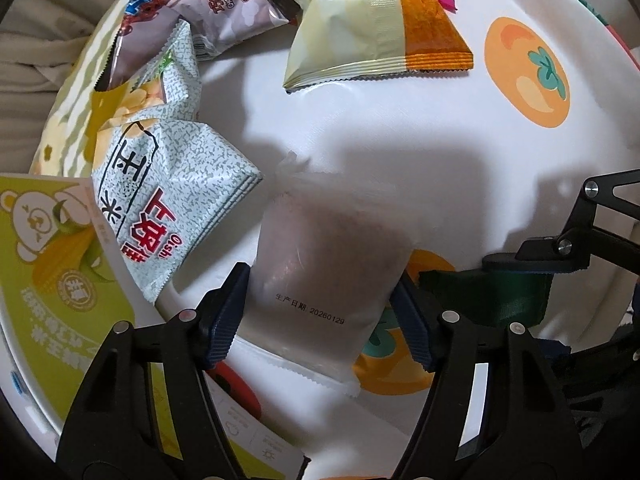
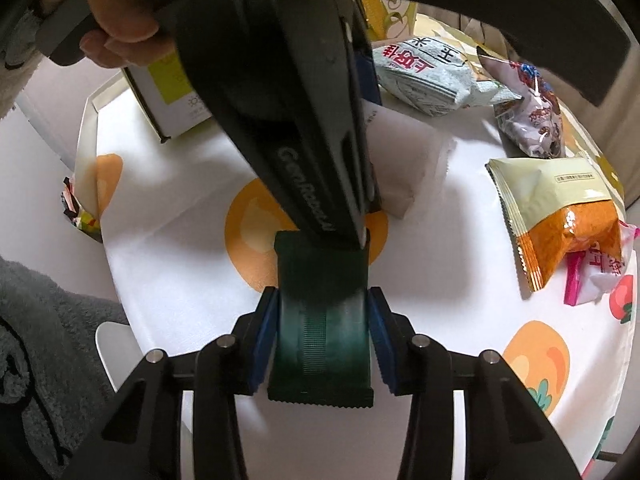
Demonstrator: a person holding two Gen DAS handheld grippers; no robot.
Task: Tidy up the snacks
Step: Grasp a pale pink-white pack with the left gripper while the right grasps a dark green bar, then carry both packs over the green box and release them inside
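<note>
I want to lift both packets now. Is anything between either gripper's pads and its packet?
No. The left gripper is shut on the white packet, and the right gripper is shut on the dark green packet.

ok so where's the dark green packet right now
In the right wrist view the dark green packet sits low and centre, clamped in the right gripper over the table's orange fruit print, beside the left gripper's white packet.

"20260129" on white pouch [image 1: 320,280]; "Oishi" bag [image 1: 168,200]
</note>
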